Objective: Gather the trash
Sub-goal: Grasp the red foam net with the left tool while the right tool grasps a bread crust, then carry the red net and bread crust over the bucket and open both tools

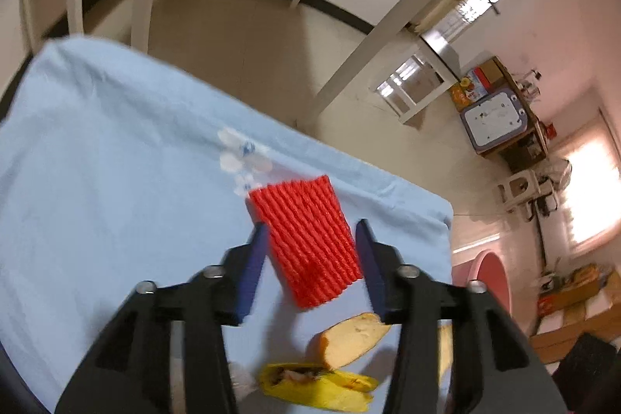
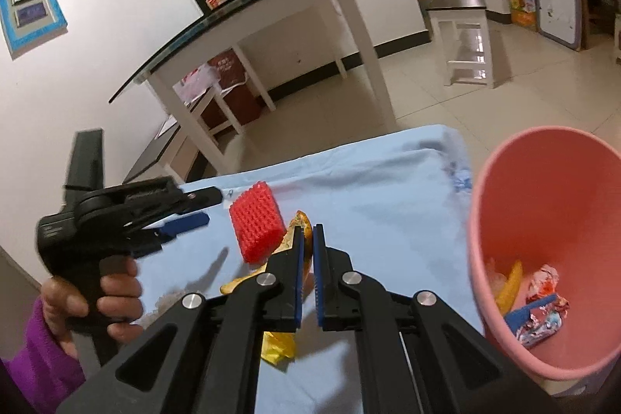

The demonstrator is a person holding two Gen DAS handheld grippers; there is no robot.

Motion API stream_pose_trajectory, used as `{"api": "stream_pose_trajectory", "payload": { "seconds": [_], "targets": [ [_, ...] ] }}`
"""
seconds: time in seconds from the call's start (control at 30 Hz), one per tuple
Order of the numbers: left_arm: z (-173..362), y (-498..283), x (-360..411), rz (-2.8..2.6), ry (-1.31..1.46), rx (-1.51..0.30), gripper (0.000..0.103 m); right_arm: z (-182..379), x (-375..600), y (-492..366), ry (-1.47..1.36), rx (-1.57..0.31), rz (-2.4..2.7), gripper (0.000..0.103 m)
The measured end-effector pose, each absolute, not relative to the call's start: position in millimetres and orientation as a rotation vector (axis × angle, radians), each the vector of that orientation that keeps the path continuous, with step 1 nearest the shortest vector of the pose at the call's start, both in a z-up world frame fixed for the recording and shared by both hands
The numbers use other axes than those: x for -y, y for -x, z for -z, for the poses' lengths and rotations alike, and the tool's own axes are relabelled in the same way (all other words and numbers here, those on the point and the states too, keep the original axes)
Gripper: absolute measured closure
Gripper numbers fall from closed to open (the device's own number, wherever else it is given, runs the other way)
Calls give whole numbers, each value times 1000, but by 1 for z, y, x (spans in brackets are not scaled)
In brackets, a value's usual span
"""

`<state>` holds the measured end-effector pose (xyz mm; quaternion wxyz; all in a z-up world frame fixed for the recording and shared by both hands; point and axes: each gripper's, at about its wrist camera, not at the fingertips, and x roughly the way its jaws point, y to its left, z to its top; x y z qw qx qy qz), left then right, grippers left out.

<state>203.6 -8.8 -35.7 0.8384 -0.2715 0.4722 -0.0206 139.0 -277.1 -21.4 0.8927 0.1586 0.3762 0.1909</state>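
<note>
The left gripper (image 1: 310,239) stood open astride the red foam fruit net (image 1: 306,243) on the blue cloth (image 1: 97,161), evidently lined up to grasp it without yet pressing, while the right gripper (image 2: 308,239) was shut, apparently on orange peel (image 2: 304,231), near the pink bin (image 2: 543,258).

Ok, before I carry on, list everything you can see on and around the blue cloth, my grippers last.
foam fruit net: one, red, on the cloth between the open left jaws, pads not touching it
banana peel: one, yellow, on the cloth in front of the net, near the camera
peel piece: one, orange-yellow with pale inside, beside the banana peel
clear plastic scrap: one, whitish with blue marks, beyond the net; blurred
blue cloth: one, light blue, covering the work surface
bin: one, pink, at the cloth's right edge, holding wrappers and a yellow peel
glass-top table: one, white legs, behind
left gripper: black, blue pads, open
right gripper: black, shut on the peel piece
hand: purple sleeve, holding the left gripper
</note>
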Motion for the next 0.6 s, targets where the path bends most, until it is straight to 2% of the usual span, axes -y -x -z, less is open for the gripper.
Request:
{"api": "stream_pose_trajectory", "payload": {
  "seconds": [0.13, 0.23, 0.27, 0.3, 0.33, 0.43, 0.6],
  "targets": [
    [51, -215, 23, -21, 513, -1052, 55, 20, 286, -130, -342, -766, -387, 99],
    [56, -216, 39, -55, 428, -1027, 56, 18, 291, -122, -341, -755, -377, 99],
    [57, -216, 43, -57, 413, -1025, 58, 18, 294, -121, -341, -751, -373, 99],
    [59, -216, 47, -56, 393, -1028, 76, 17, 297, -119, -342, -746, -369, 99],
    [61, -216, 50, -56, 380, -1036, 86, 16, 299, -118, -343, -743, -366, 99],
    [61, -210, 54, -55, 351, -1032, 93, 16, 307, -114, -362, -734, -360, 99],
    [35, -192, 62, -12, 312, -951, 94, 14, 321, -110, -393, -719, -341, 99]
  ]
}}
